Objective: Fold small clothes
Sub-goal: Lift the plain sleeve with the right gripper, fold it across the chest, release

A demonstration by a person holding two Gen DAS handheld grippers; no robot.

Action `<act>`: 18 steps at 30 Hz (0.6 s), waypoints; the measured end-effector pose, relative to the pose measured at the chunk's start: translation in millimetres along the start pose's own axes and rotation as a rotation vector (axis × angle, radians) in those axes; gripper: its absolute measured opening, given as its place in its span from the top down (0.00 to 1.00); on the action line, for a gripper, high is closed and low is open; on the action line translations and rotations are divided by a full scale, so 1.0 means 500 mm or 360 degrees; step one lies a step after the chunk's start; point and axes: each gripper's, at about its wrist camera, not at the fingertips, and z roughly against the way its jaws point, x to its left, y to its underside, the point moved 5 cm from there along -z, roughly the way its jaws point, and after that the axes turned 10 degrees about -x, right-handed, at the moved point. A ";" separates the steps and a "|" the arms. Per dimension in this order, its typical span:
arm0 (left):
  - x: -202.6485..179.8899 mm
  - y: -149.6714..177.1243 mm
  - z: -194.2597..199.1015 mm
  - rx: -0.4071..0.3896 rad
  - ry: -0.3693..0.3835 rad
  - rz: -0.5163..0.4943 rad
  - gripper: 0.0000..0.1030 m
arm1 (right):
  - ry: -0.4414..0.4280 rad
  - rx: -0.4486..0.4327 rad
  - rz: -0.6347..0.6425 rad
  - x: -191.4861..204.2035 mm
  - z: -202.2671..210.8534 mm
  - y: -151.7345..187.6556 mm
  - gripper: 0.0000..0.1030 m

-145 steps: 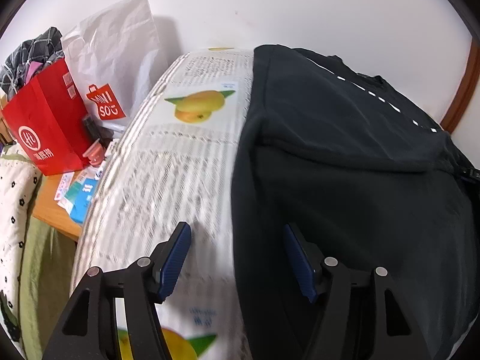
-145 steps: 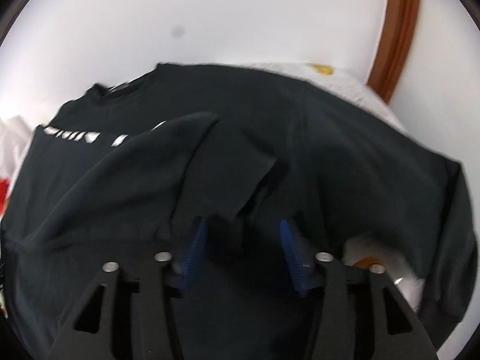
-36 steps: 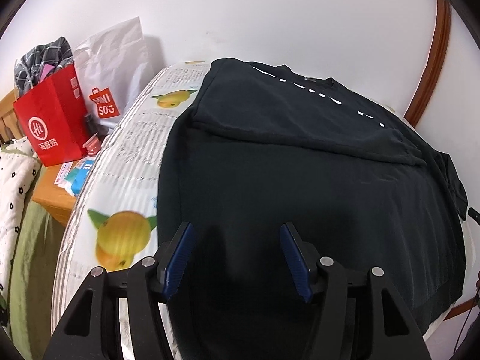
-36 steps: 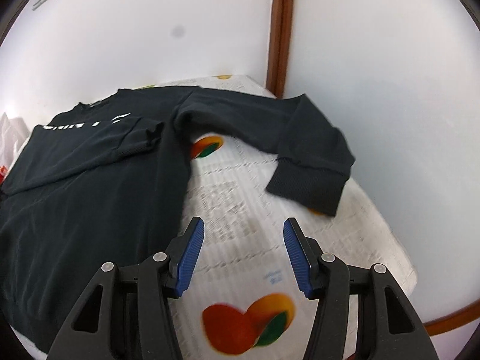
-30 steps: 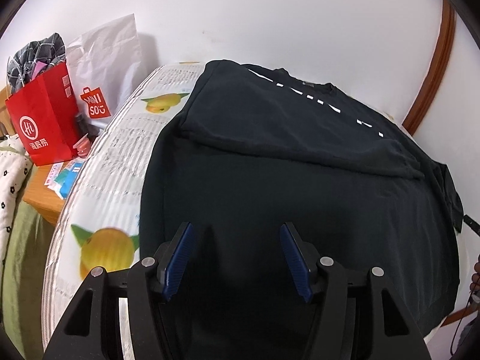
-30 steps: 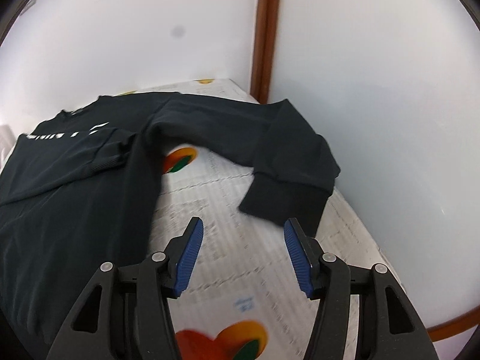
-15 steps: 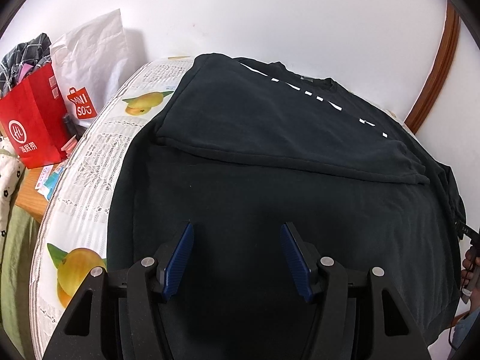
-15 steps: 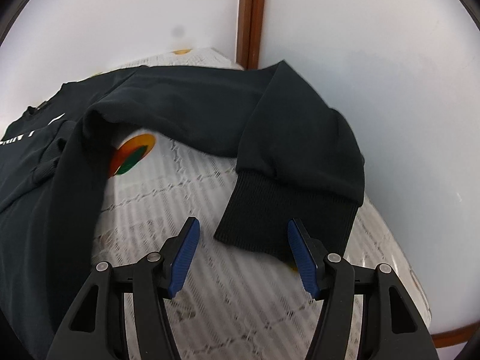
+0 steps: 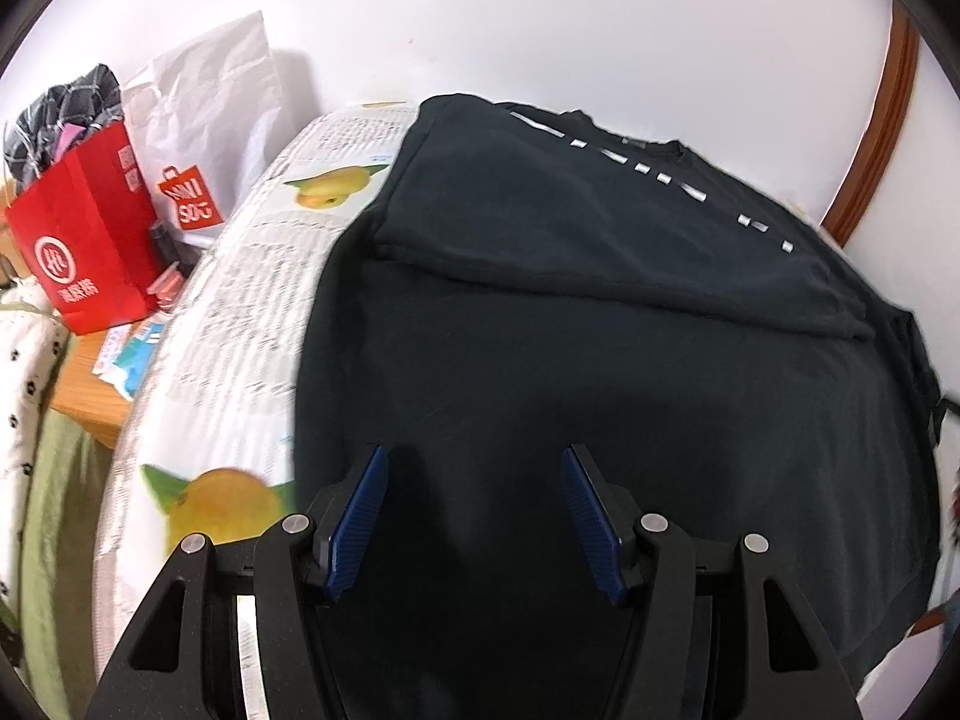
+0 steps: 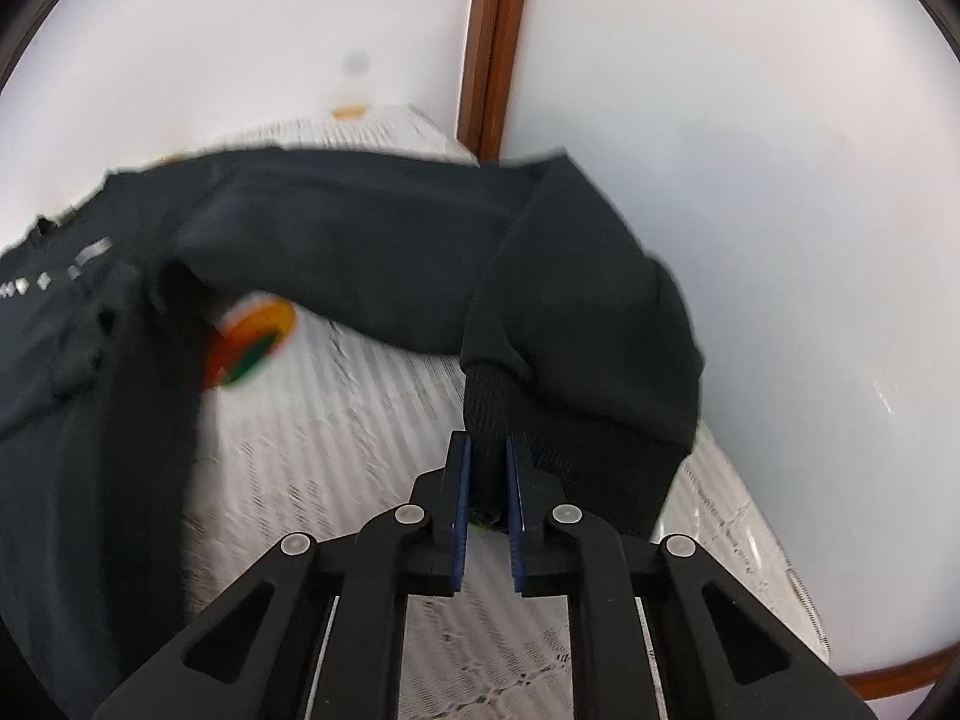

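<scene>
While its jaws are pinched nearly together on the ribbed cuff of a sleeve, the right gripper holds that cuff just ahead of its fingertips, the sleeve running away forward and to the left. The left gripper is spread wide and grips nothing; the black sweatshirt lies flat beneath and ahead of it. Further left of it is the fruit-print cover, then a red bag and a white bag.
</scene>
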 end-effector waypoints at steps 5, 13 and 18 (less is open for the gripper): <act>0.032 0.016 0.018 -0.0006 0.0014 0.0022 0.44 | -0.0126 -0.0165 0.0014 0.057 0.101 -0.087 0.90; 0.059 0.033 0.028 -0.0020 0.0060 0.0069 0.44 | -0.0566 -0.0315 0.0093 0.297 0.258 -0.191 0.90; 0.058 0.044 0.021 -0.0027 0.0091 0.0047 0.41 | -0.0855 -0.0336 0.0216 0.536 0.329 -0.186 0.90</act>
